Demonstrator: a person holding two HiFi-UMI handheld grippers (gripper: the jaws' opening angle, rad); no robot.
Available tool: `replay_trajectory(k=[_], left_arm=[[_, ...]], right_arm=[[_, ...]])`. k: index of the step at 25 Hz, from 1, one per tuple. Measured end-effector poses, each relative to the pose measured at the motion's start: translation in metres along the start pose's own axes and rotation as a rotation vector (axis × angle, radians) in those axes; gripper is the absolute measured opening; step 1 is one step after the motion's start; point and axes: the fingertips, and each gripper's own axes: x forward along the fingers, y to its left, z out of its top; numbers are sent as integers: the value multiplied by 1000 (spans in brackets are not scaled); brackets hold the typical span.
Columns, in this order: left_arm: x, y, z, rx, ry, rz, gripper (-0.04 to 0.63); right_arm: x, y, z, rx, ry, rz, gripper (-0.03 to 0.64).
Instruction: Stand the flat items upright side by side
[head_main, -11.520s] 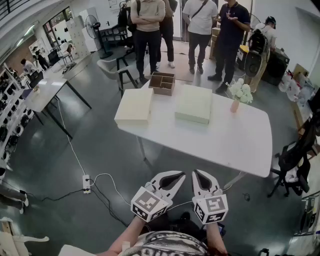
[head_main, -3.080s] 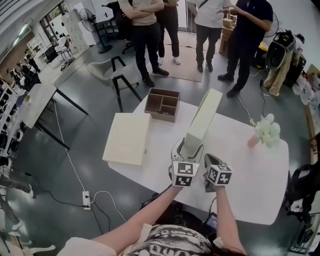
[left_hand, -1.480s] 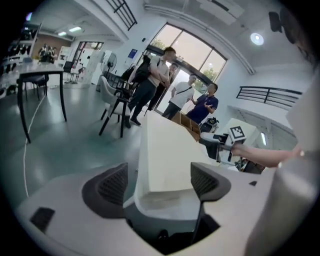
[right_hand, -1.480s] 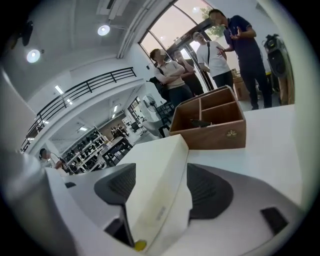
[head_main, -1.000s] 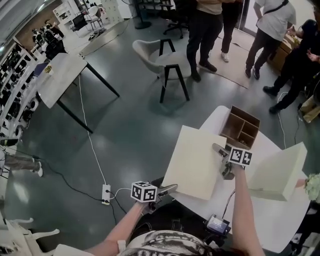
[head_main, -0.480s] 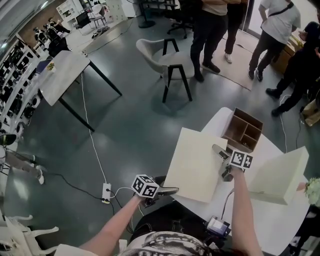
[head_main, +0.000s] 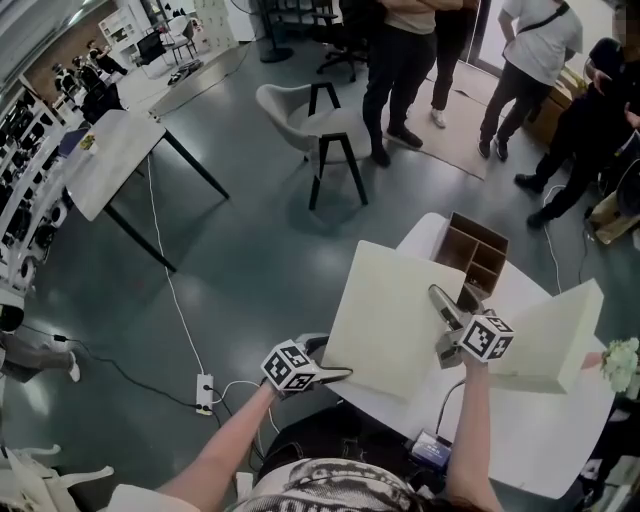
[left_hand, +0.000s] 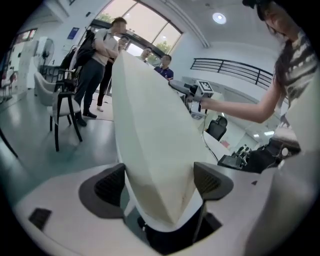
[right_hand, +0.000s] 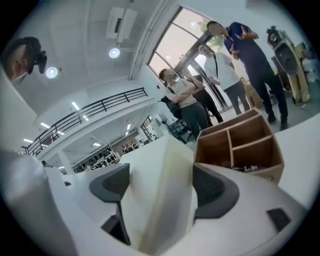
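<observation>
Left gripper (head_main: 335, 373): it is now set over the near left corner of the flat box (head_main: 385, 325). A second ago it was held off the table (head_main: 520, 440) edge, clear of the box. Its jaws are opening and stand at their widest. The corner is seen between the pads, and no firm squeeze is shown.
Right gripper (head_main: 437, 295): it is kept at the box's far right edge, beside the wooden organiser (head_main: 478, 258). The jaws are closing with the edge between them, and a full clamp is not yet seen.
Flat box: it is lying on the table, overhanging the left edge.
Upright box (head_main: 555, 340): it is already stood on edge at the right.
Meaning: the second box is judged to be being taken at both ends, ready to be tipped up beside the first.
</observation>
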Motion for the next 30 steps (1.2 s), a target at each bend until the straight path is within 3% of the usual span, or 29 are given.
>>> replay_trajectory(k=[6, 12, 18, 23, 27, 30], left_arm=[[9, 11, 23, 235, 15, 60, 423], [18, 15, 37, 443, 48, 128, 423], [34, 19, 47, 556, 69, 159, 423], [39, 23, 50, 630, 81, 167, 423], [42, 28, 49, 676, 107, 189, 422], [43, 32, 50, 684, 117, 197, 410]], right_arm=[[-50, 42, 38, -148, -126, -1, 387], [-106, 84, 48, -210, -226, 37, 353], [-137, 106, 22, -366, -97, 95, 342], [-141, 107, -28, -380, 83, 200, 342], [-131, 118, -60, -385, 165, 281, 451], [-129, 127, -68, -438, 155, 277, 382]])
